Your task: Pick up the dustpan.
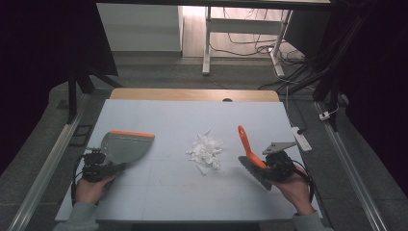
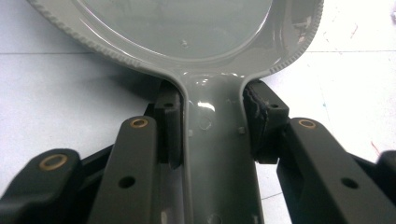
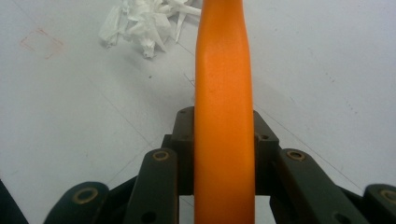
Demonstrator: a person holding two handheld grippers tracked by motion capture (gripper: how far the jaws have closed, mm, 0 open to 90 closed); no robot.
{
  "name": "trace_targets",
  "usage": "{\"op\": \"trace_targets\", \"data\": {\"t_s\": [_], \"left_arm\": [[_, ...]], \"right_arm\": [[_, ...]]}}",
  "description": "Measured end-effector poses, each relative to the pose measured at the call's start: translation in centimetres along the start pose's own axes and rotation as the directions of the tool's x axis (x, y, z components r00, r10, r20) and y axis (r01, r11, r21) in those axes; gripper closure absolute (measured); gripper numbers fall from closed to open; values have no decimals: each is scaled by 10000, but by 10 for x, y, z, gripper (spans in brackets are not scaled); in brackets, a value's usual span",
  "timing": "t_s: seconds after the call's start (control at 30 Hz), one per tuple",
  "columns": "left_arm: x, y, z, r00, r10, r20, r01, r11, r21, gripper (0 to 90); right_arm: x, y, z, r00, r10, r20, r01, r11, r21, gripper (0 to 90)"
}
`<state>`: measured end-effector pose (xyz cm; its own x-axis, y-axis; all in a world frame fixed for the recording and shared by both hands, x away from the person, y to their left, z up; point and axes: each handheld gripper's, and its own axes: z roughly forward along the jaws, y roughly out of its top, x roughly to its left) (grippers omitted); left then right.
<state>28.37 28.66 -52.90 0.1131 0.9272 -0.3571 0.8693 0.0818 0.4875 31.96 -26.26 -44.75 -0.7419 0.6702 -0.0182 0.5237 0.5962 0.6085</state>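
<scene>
Paper (image 1: pixel 206 150): a white crumpled heap lying on the table's middle, between the two tools and apart from both; in the right gripper view it sits at the upper left (image 3: pixel 142 21), beyond the brush handle.
Dustpan (image 1: pixel 124 146): grey, with an orange strip along its far edge; it lies at the left of the table, its mouth turned away from the person and its handle pointing back toward the left gripper.
Left gripper (image 1: pixel 98 168): held in the left hand (image 1: pixel 89 188) near the table's front left; its jaws are closed onto the dustpan's grey handle (image 2: pixel 217 154), one pad pressed to each side of it.
Brush (image 1: pixel 251 156): orange handle rising up and away from the person, dark bristles low at its near end, to the right of the paper.
Right gripper (image 1: pixel 279 166): held in the right hand (image 1: pixel 296 190); its jaws are closed on the orange handle (image 3: pixel 224 116), which runs straight up between them.
Table (image 1: pixel 163 115): pale surface with faint marks, a wooden strip at the far edge.
Floor: grey, with cables and a white power strip (image 1: pixel 301 138) to the table's right.
</scene>
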Motion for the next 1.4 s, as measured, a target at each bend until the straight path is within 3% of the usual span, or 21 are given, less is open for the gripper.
{"op": "trace_targets", "data": {"t_s": [0.7,1.4], "left_arm": [[6,0,-12,9971,556,527,-508,9948,-882,615],[0,0,-31,9831,1404,1176,-1193,9782,-1702,615]], "right_arm": [[-1,0,-1,10000,3,88,-2,10000,-86,702],[0,1,-1,9998,-54,193,57,9999,-136,702]]}}
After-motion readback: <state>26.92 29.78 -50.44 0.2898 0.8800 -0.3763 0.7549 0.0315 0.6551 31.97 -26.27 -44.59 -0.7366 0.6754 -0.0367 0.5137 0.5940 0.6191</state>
